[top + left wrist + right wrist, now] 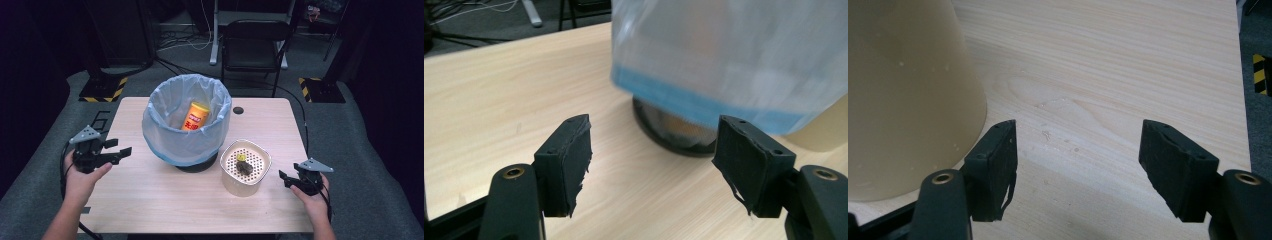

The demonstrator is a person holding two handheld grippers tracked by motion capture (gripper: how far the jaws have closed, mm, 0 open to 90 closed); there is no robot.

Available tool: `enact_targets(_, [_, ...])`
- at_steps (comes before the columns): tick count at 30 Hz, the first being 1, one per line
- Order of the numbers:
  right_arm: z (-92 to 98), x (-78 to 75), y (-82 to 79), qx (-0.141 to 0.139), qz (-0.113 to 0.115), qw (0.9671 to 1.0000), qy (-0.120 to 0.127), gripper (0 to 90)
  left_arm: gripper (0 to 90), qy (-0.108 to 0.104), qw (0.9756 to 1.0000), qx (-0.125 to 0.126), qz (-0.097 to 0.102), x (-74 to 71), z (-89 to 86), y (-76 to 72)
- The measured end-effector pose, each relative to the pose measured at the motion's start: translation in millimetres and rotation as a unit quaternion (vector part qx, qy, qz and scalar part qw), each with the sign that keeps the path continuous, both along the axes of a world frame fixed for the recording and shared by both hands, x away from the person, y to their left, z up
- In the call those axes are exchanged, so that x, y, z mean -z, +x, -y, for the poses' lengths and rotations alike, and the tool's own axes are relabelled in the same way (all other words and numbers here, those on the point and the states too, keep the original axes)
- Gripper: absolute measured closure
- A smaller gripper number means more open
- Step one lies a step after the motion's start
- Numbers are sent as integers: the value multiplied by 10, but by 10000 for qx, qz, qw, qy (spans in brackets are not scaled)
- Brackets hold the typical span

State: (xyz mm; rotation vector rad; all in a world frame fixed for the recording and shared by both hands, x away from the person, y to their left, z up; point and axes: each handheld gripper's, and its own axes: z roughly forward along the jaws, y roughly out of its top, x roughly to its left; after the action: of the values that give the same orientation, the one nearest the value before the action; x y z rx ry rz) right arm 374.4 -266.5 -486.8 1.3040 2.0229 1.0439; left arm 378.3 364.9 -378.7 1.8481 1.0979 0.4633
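Both grippers sit low with jaws apart and nothing between them. The right gripper (289, 178) is just beside the strainer bowl (245, 167) near the table's (150, 200) front right edge, bowl off to its left. The left gripper (119, 152) faces the bin (186, 120), farther off.

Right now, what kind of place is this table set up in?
Probably a lab or recording studio rather than a home: the wooden table stands on grey carpet, with hazard-striped stand bases, loose floor cables and a folding chair behind it.
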Motion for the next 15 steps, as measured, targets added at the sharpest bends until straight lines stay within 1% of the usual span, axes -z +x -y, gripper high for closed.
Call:
enact_targets(3, [-6, 17, 6, 24, -26, 10000, 45, 315, 311, -37, 9999, -80, -61, 207, -59, -64])
enact_targets(4, [-10, 19, 9, 42, -19, 10000, 41, 315, 311, -68, 9998, -86, -137, 291, -91, -84])
enact_targets(5, [-10, 19, 9, 42, -19, 10000, 41, 315, 311, -68, 9998, -86, -137, 291, -91, -84])
enact_targets(6, [-9, 23, 11, 12, -8, 10000, 8, 315, 311, -71, 9997, -130, -170, 403, -136, -112])
enact_targets(7, [-10, 25, 12, 6, -5, 10000, 18, 315, 310, -45, 9998, -115, -183, 462, -165, -125])
enact_targets(8, [-15, 26, 9, -1, -29, 10000, 41, 315, 310, -74, 9996, -119, -229, 516, -189, -144])
enact_targets(9, [-10, 30, 10, -28, -22, 10000, -25, 315, 310, -94, 9996, -130, -235, 572, -213, -156])
enact_targets(11, [-22, 38, 10, -12, -46, 10000, -78, 315, 310, -120, 9994, -138, -305, 682, -270, -184])
enact_targets(12, [-22, 38, 10, -12, -46, 10000, -78, 315, 309, -120, 9994, -138, -305, 682, -270, -184])
enact_targets(13, [-24, 59, 15, -35, -73, 9999, -133, 315, 305, -123, 9992, -209, -316, 768, -302, -206])
enact_targets(14, [-33, 69, 16, -35, -94, 9999, -75, 310, 302, -142, 9991, -247, -299, 826, -314, -219])
enact_targets(15, [-27, 76, 18, -26, -115, 9998, -152, 303, 299, -126, 9991, -271, -311, 880, -325, -229])
